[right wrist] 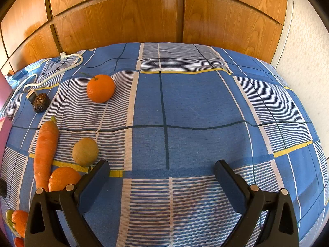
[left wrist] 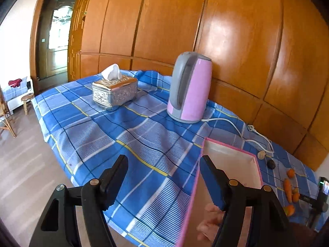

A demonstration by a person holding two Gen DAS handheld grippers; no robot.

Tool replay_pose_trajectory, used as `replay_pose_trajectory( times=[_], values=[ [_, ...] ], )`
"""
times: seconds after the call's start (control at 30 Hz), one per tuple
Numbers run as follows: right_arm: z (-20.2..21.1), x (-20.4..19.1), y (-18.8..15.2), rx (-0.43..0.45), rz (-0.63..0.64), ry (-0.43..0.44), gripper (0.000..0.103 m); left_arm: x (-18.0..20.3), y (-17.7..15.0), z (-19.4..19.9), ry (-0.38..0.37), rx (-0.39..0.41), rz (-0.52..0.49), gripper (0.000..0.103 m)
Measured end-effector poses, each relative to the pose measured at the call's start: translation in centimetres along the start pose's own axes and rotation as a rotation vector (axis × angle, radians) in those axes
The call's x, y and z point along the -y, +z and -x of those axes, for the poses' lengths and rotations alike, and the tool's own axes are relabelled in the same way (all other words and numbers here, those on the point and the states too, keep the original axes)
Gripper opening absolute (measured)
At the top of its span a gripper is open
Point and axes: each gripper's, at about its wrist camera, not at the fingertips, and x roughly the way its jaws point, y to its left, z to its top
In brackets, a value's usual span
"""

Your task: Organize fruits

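In the right wrist view, an orange (right wrist: 100,88), a brown kiwi (right wrist: 85,152), a long carrot (right wrist: 45,152), a second orange (right wrist: 63,178) and a dark wrinkled fruit (right wrist: 41,103) lie on the blue checked cloth, left of my right gripper (right wrist: 162,164). That gripper is open over bare cloth. My left gripper (left wrist: 163,177) is open too. Its right finger (left wrist: 211,181) overlaps the near wall of a pink-edged box (left wrist: 232,164) with a white, empty-looking inside. Fingers of a hand (left wrist: 209,220) show low by the box. Far right lie the carrot (left wrist: 287,189) and an orange (left wrist: 291,173).
A pink kettle (left wrist: 189,88) stands at the back with its white cord (left wrist: 236,131) trailing right. A silver tissue box (left wrist: 115,91) sits further left. Wooden cabinet doors (right wrist: 123,24) run behind the table. The table's edge (left wrist: 55,144) drops to the floor on the left.
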Motion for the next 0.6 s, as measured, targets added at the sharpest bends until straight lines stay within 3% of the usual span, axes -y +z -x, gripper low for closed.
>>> replay_pose_trajectory(
  times=[0.3,0.6],
  values=[
    [0.1,0.1,0.0,0.000,-0.001,0.001,0.103,1.5,-1.7,-2.1,-0.061,-0.071,0.006,0.073],
    [0.0,0.1,0.0,0.000,-0.001,0.001,0.103,2.3,-1.7,-2.6,-0.033,-0.075,-0.023,0.073]
  ],
)
